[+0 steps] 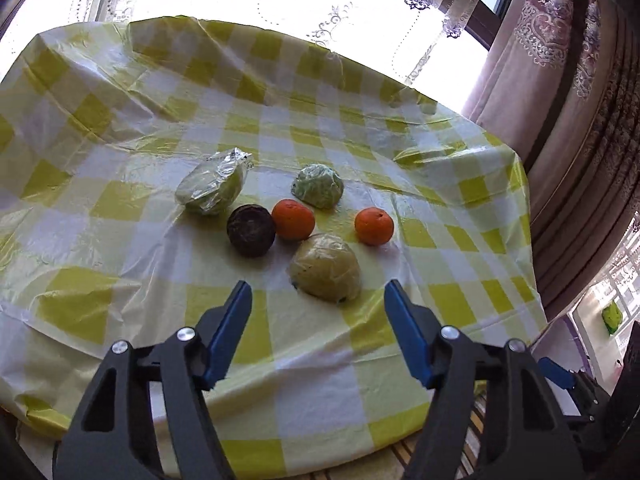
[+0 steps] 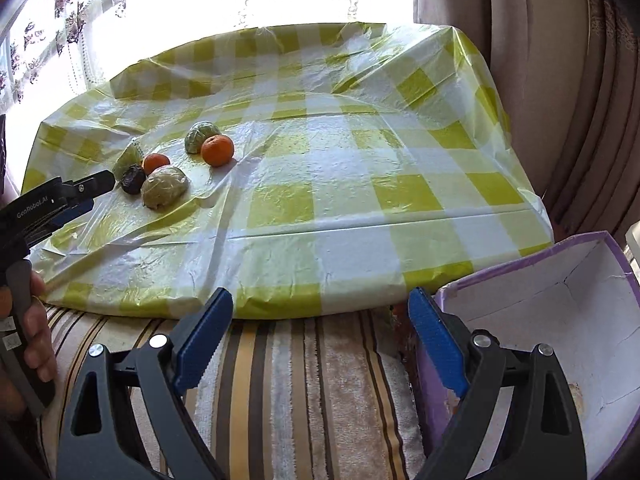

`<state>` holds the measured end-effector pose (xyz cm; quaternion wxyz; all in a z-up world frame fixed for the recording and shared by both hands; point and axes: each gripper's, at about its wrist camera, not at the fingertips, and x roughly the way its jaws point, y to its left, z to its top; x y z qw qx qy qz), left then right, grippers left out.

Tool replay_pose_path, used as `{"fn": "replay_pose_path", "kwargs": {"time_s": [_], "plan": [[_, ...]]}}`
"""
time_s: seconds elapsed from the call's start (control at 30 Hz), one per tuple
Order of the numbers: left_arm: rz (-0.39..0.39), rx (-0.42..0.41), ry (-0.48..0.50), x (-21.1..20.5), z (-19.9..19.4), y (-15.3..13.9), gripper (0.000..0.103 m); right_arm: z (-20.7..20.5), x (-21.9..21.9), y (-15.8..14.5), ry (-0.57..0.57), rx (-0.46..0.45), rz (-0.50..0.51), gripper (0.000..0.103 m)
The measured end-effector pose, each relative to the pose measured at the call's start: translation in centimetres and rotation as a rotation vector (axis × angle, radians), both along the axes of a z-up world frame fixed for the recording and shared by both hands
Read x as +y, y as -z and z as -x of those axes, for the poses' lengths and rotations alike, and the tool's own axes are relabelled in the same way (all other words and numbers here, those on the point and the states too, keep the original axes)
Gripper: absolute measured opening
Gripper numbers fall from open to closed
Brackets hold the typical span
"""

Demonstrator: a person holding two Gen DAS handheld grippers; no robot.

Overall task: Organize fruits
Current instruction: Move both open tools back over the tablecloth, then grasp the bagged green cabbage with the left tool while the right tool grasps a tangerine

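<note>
Purple box (image 2: pixel 552 280) only in right view; both tongs (image 1: pixel 318 292) (image 2: pixel 320 300) spread, nothing between them.

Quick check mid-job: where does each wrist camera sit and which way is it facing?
Left wrist: on the left gripper, above the table's near edge, facing the wrapped fruit between its open fingers.
Right wrist: on the right gripper, low over a striped cushion, facing the table; purple box at right, left gripper and hand visible.
Shared: fruit cluster, checkered cloth.
</note>
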<state>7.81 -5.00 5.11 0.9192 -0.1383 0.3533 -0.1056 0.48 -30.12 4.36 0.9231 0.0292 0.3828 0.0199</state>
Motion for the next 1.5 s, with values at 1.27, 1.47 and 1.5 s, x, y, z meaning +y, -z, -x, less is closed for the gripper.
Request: {"fn": "replay_pose_path", "kwargs": {"time_s": [1.27,1.47,1.5], "plan": [[0.001,0.138,-0.119,6.2,-13.6,1.8,0.067,-12.4,7.4,-0.7,-0.052,-0.016,-0.067,0.087],[-0.025,0.109,-0.104,6.0,-13.0,1.9,0.064,-15.8,8.5,-1.5,-0.039,0.002,-0.035,0.087],[-0.026,0.105,-0.103,6.0,-12.9,2.0,0.064,-16.3,8.8,-1.5,-0.042,0.003,-0.025,0.087]]}}
